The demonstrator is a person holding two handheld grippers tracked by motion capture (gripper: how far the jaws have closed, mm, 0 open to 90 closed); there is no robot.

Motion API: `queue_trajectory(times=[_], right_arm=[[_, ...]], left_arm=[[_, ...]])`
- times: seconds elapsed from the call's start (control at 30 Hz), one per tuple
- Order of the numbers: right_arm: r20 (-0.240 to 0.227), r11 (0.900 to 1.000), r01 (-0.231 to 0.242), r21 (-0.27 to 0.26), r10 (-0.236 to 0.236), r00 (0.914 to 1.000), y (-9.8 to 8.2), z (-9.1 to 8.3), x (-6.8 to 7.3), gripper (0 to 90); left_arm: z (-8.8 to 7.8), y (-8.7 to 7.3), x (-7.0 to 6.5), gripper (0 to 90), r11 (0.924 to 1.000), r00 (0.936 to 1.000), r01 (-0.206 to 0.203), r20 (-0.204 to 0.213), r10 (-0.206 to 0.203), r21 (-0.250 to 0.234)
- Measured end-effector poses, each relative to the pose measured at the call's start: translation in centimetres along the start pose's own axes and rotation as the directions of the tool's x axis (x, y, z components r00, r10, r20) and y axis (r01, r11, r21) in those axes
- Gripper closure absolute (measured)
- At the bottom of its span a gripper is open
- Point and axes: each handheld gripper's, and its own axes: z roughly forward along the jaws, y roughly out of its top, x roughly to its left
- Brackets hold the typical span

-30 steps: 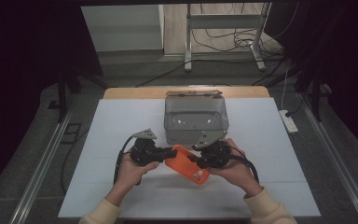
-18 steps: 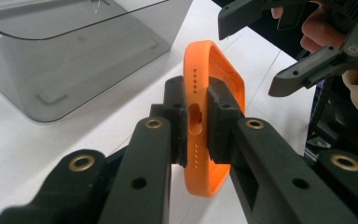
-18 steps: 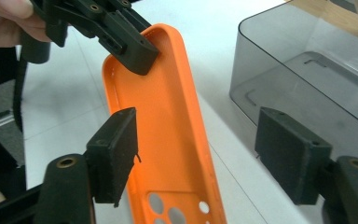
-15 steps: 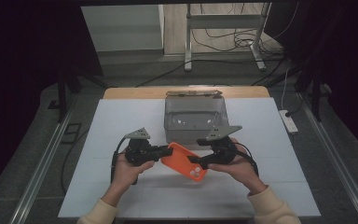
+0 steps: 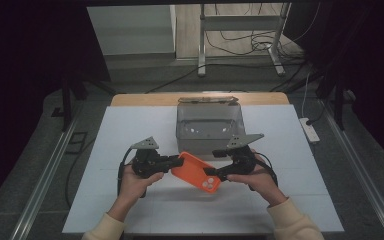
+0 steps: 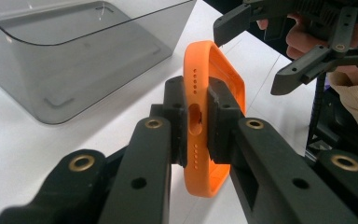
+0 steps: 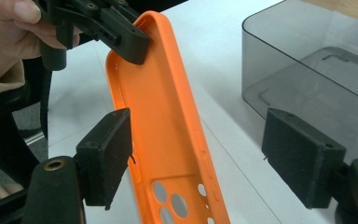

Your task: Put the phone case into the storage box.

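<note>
High view: an orange phone case (image 5: pixel 196 171) is held above the white table (image 5: pixel 130 130), just near of a clear grey bin (image 5: pixel 210 127). The left gripper (image 5: pixel 174 161) is clenched on the case's left end. The right gripper (image 5: pixel 211 174) sits at the case's camera-hole end; its jaws have just been opening, and the case lies between them. How high the case sits above the table cannot be judged here.

Left gripper view: the jaws are clamped across the case's port edge (image 6: pixel 196 116), gripping a narrow rim only. The right gripper (image 6: pixel 279 51) stands spread beyond the case's far end. The near corner of the bin (image 6: pixel 74 60) is visible; its far wall is cut off.

Right gripper view: the pads (image 7: pixel 106 156) stand clear of the case (image 7: pixel 168 126), so this tool has released. The case's lower end runs out of frame.

Risk, as judged: with a single grip on a soft rim, the case may sag, twist or slip out if the left hand swings towards the bin too quickly.
</note>
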Motion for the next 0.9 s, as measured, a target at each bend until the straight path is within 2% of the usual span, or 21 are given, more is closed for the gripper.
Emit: queue_trajectory(times=[0.47, 0.9], right_arm=[[0.015, 1.000, -0.009, -0.016, 0.009, 0.9998, -0.20, -0.43, -0.50, 22.3], [-0.015, 1.000, -0.014, 0.002, 0.014, 0.9998, -0.25, 0.04, -0.20, 25.0]], left_arm=[[-0.27, 0.09, 0.02, 80.7, 0.9997, 0.9999, -0.007, -0.010, 0.007, -0.024], [-0.38, 0.15, -0.12, 80.7, 0.9989, 0.9997, -0.024, -0.012, 0.023, -0.041]])
